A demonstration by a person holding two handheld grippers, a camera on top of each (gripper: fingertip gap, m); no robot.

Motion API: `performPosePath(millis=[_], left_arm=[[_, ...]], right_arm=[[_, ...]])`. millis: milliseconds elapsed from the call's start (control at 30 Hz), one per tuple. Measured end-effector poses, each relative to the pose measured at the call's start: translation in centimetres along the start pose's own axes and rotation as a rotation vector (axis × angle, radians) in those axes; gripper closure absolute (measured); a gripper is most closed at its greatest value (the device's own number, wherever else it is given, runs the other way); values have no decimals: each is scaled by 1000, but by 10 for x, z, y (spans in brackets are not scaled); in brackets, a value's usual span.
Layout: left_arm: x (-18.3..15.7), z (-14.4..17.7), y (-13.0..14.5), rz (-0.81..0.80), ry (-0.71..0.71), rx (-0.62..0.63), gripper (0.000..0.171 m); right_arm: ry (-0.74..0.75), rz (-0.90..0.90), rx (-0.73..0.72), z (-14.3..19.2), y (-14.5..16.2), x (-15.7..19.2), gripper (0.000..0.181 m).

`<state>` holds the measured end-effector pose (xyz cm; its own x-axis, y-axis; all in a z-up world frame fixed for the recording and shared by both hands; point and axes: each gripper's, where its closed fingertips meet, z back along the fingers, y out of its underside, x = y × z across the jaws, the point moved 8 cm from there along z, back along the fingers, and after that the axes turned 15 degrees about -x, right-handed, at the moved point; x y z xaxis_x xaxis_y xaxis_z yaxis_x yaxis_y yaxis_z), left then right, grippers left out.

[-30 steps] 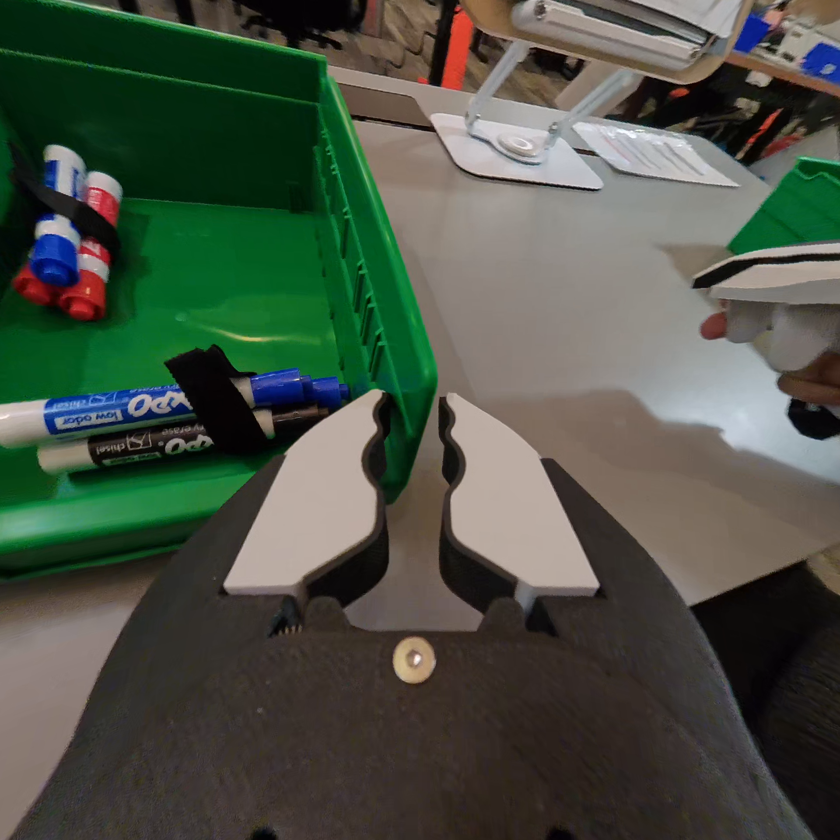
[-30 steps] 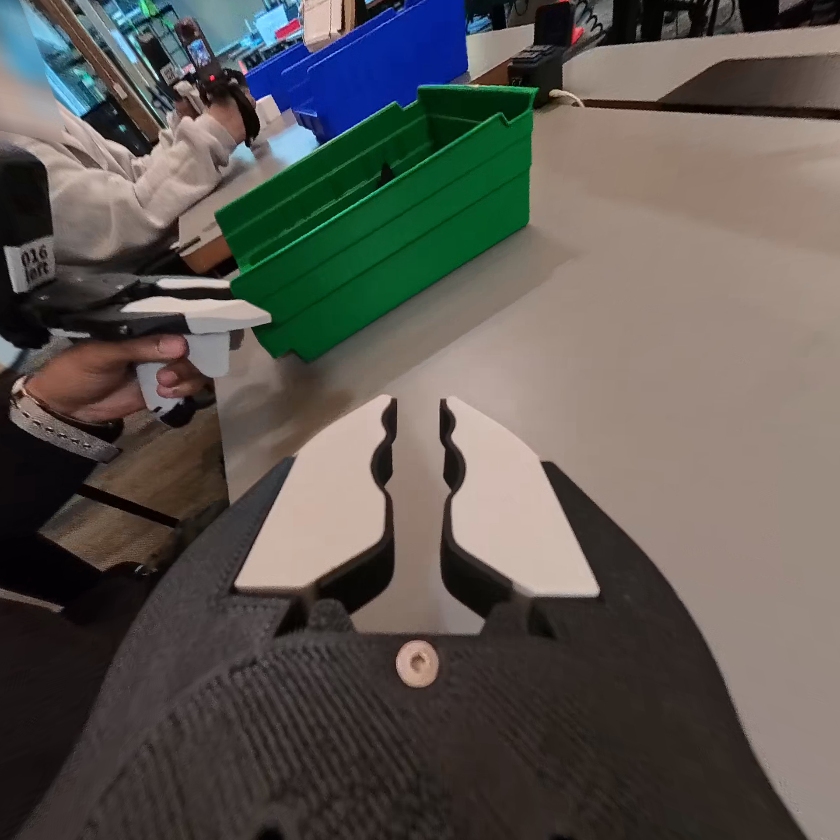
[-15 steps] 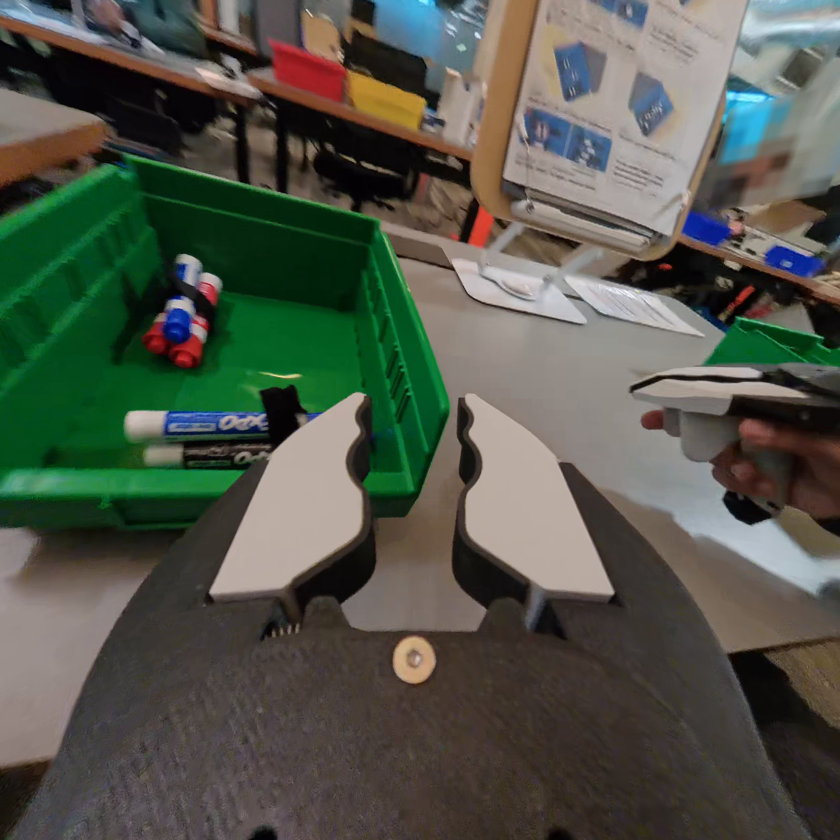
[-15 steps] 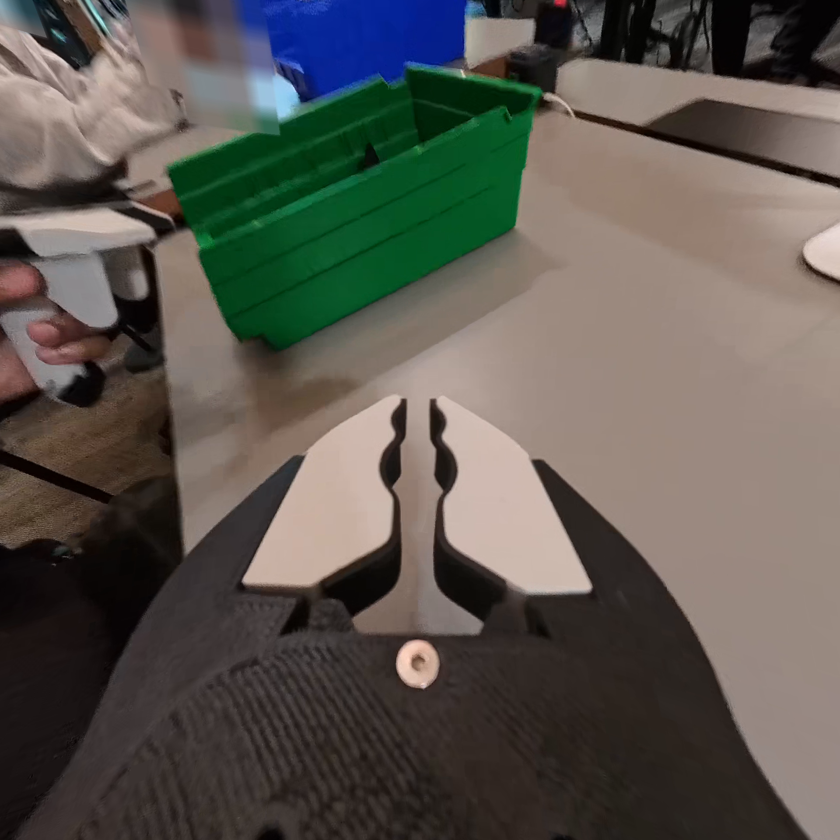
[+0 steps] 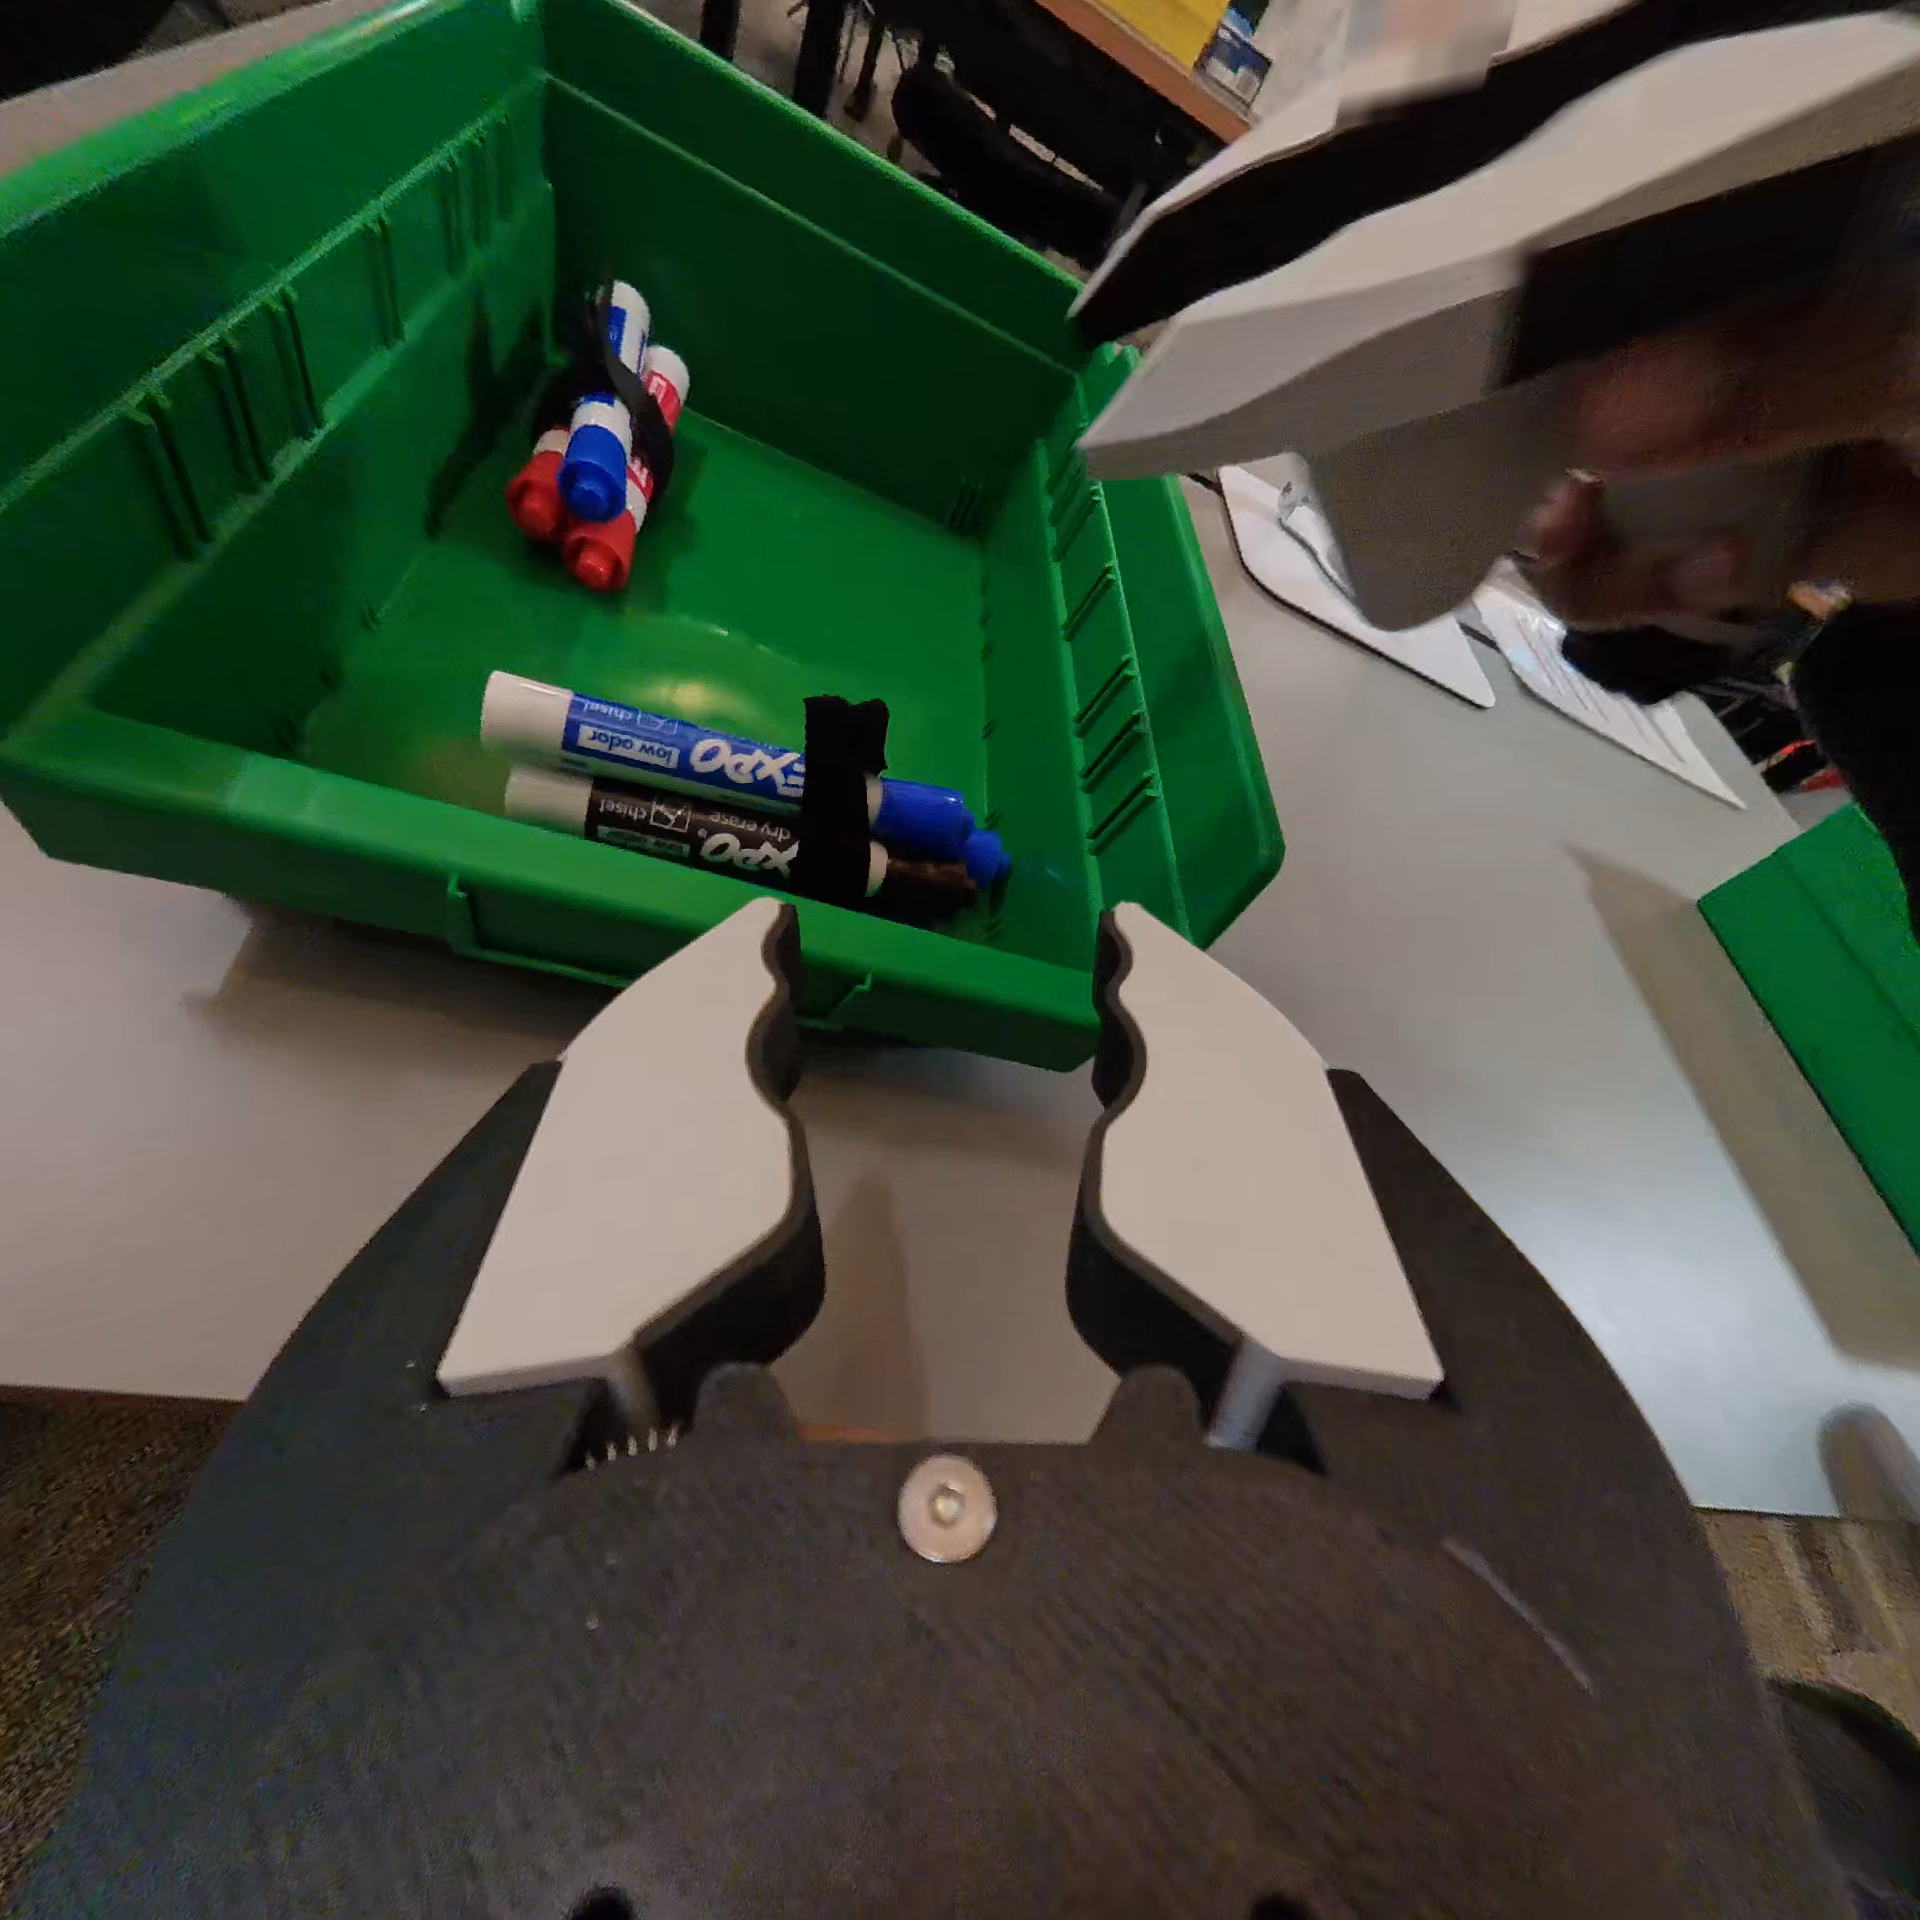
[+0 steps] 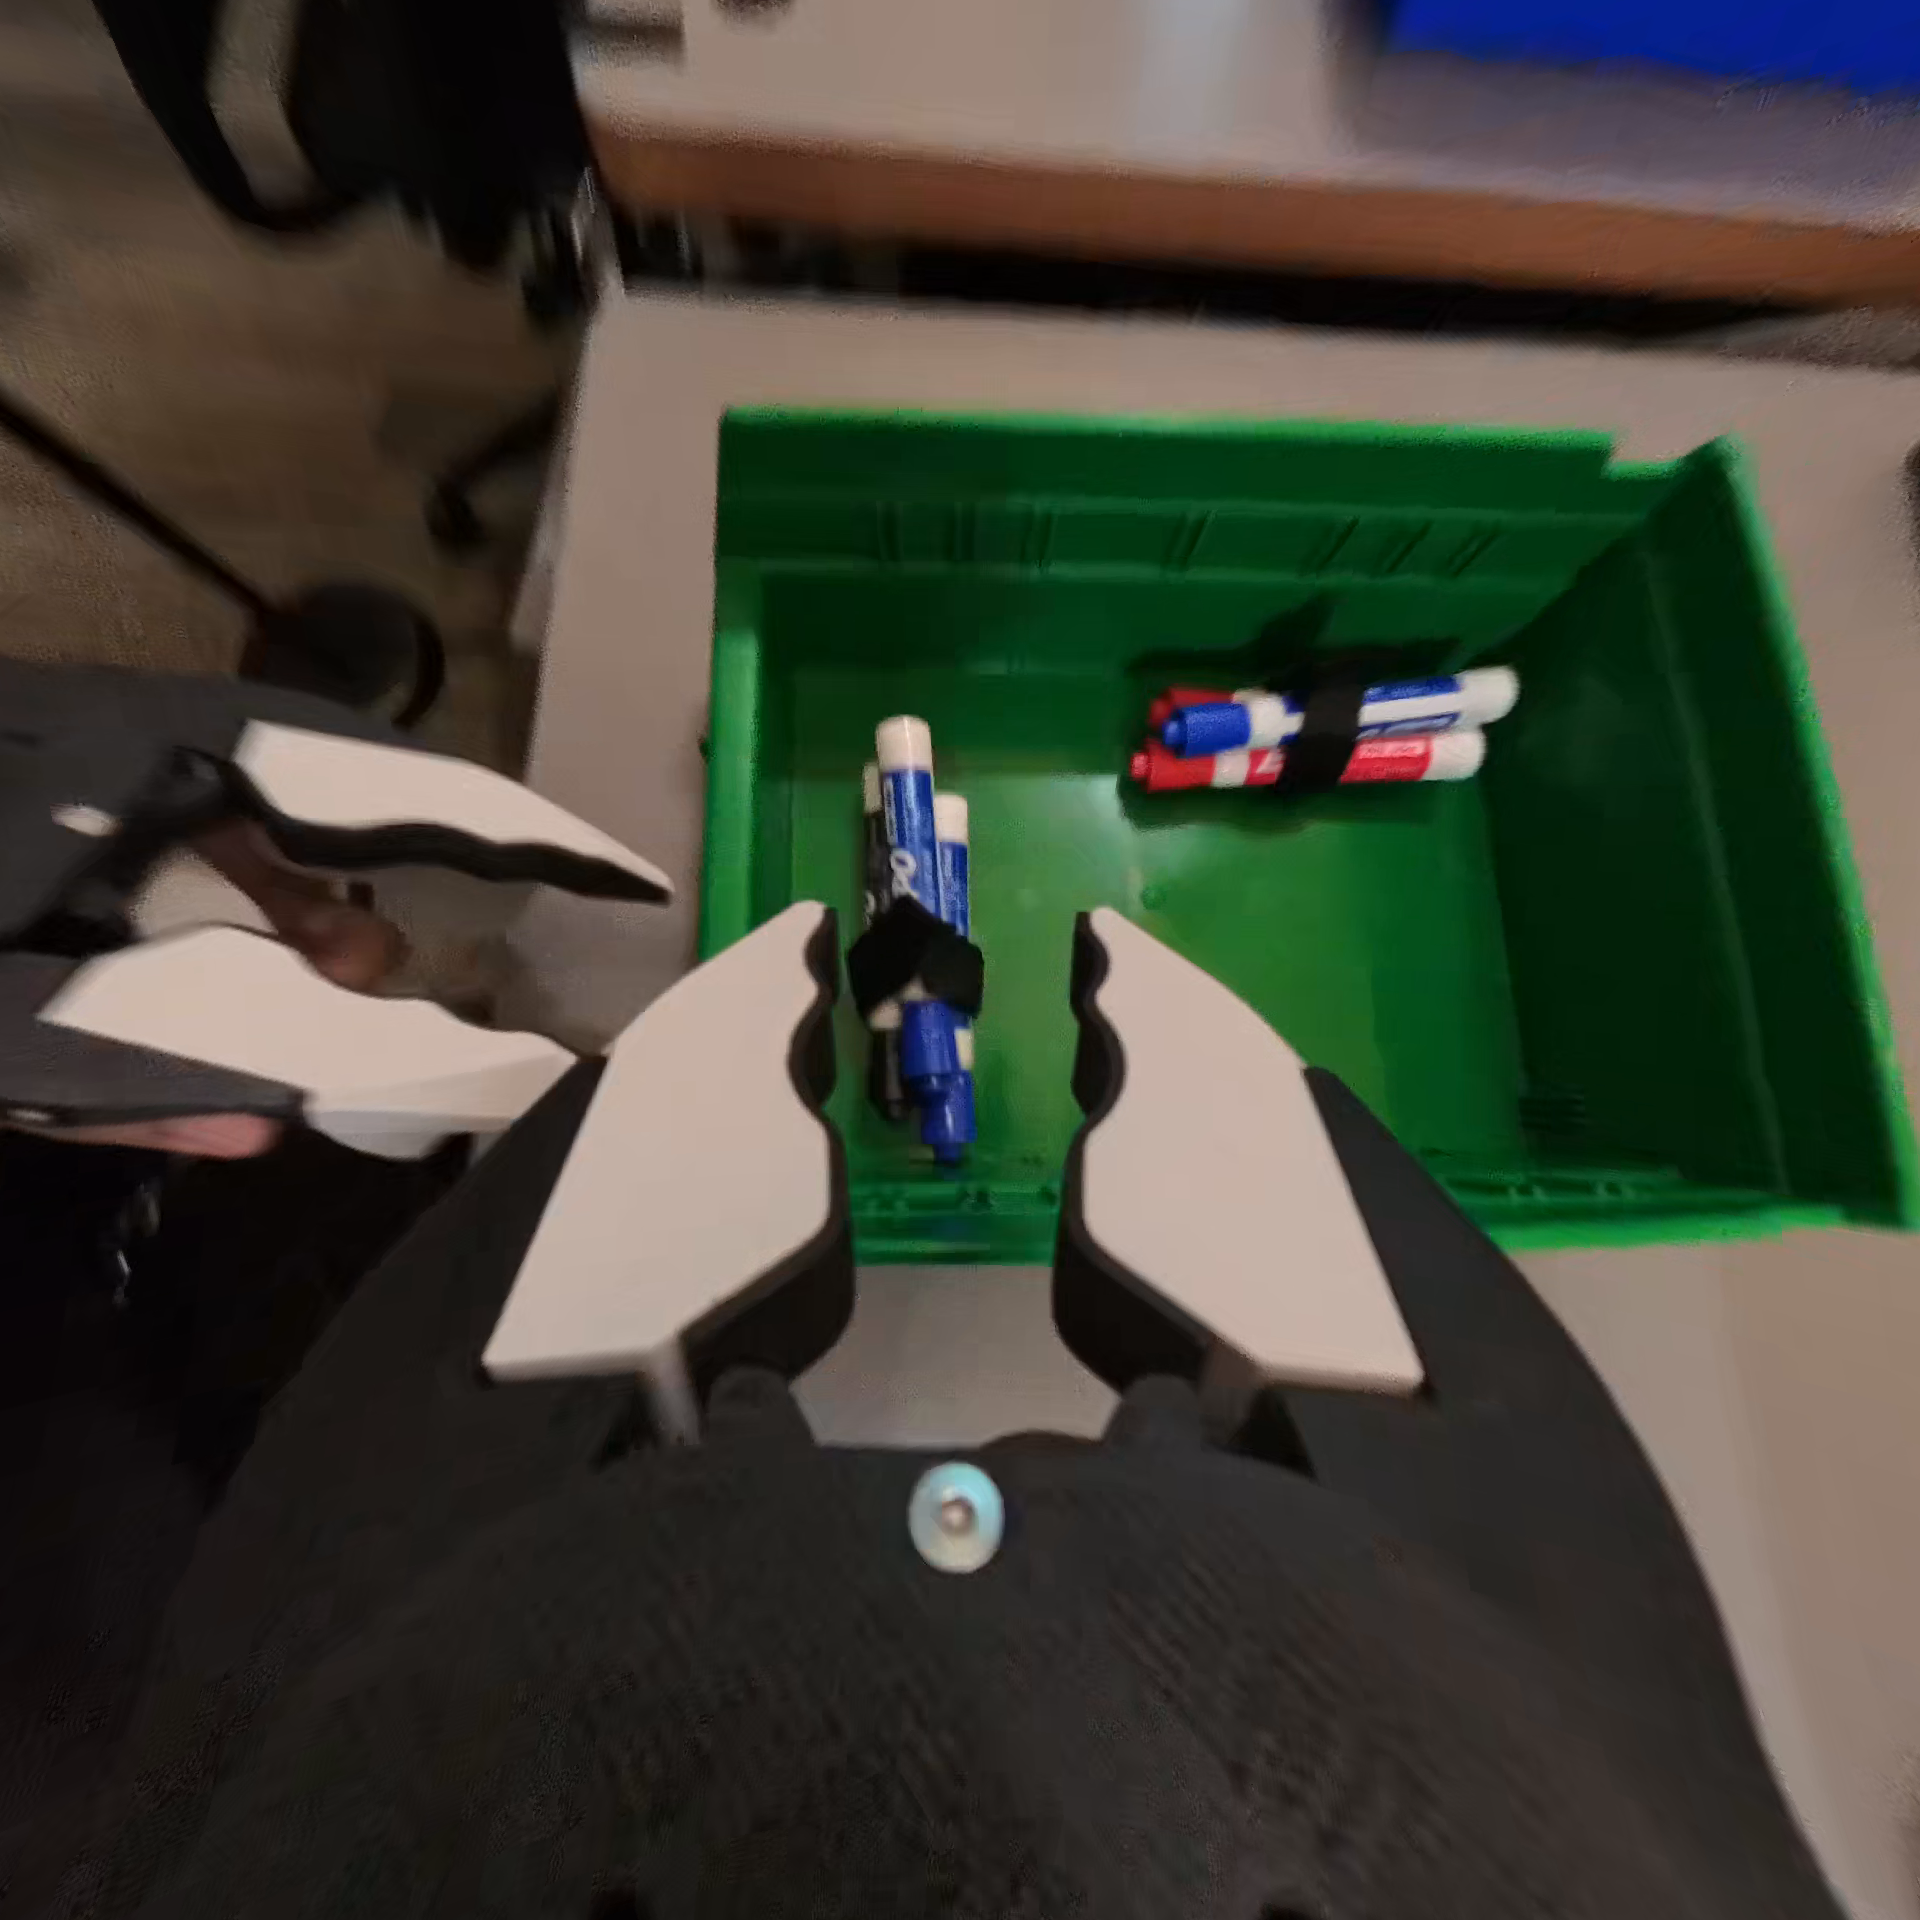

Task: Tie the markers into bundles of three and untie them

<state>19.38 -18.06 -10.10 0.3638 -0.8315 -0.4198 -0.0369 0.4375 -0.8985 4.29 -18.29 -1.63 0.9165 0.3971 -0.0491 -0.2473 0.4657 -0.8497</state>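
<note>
**Both grippers spread over the green bin**

Right gripper (image 6: 951,1023) – fingers spread, holding nothing – hangs above the nearer marker bundle (image 6: 920,935), blue and black, bound by a black strap (image 6: 914,966). Left gripper (image 5: 945,1013), likewise spread and empty, sits just outside the green bin (image 5: 1174,727), near its front wall. Farther in: a red-and-blue bundle (image 6: 1320,732) by the back wall. Markers carry printed labels. Grey table (image 5: 1455,1039) beneath.

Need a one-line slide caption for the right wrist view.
Open right gripper poised above a strapped blue-and-black marker bundle in a green bin; red-and-blue bundle behind, open left gripper alongside.
</note>
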Motion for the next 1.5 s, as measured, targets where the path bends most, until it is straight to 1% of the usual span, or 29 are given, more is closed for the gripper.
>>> performPosePath(millis=[33, 67, 100, 133, 233, 333, 400, 433, 467, 500, 533, 567, 600, 667, 833, 933, 1133, 1233, 1367, 1500], left_arm=[[2, 1, 1, 17, 4, 8, 118], [2, 2, 2, 40, 11, 21, 117], [3, 3, 3, 63, 20, 33, 117], [3, 4, 4, 79, 28, 41, 117], [4, 6, 6, 78, 31, 55, 117], [3, 8, 8, 68, 35, 66, 117], [4, 8, 9, 65, 35, 76, 117], [4, 8, 10, 66, 34, 82, 117], [4, 8, 10, 68, 34, 86, 117], [5, 9, 10, 71, 35, 88, 117], [5, 9, 11, 74, 37, 90, 117], [5, 9, 11, 75, 38, 92, 117], [5, 9, 11, 74, 39, 93, 117], [5, 8, 12, 72, 43, 97, 117], [4, 7, 12, 79, 53, 100, 118], [2, 6, 8, 62, 60, 66, 118], [-6, 5, 3, 23, 107, 9, 117], [-12, 6, -1, 54, 179, -33, 116], [-22, 8, -10, 174, 317, -124, 115], [-29, 6, -15, 265, 423, -164, 114]], right_arm=[[-36, 18, 102, -13, 1, -4, 142], [-85, 22, 207, -23, 5, -6, 152], [-150, 25, 305, -30, 8, -7, 155], [-198, 40, 367, -36, 9, -9, 153], [-270, 94, 453, -52, 8, -12, 152], [-337, 83, 558, -72, 14, -10, 137], [-398, 25, 652, -82, 21, -3, 125], [-389, 9, 698, -87, 25, -2, 121], [-365, 8, 728, -92, 27, -1, 119], [-341, 11, 749, -97, 30, -1, 122], [-318, 6, 762, -100, 32, -2, 132], [-301, -9, 768, -103, 34, -2, 151], [-299, -20, 773, -104, 36, -2, 161], [-314, -9, 761, -101, 34, -4, 165], [-249, -21, 621, -82, 18, -16, 170], [-226, -35, 538, -68, 8, -20, 173], [-220, -53, 452, -36, -5, -18, 175], [-228, -67, 419, -19, -12, -14, 175], [-250, -73, 354, 10, -24, -2, 177], [-251, -87, 306, 42, -31, 8, 179]])
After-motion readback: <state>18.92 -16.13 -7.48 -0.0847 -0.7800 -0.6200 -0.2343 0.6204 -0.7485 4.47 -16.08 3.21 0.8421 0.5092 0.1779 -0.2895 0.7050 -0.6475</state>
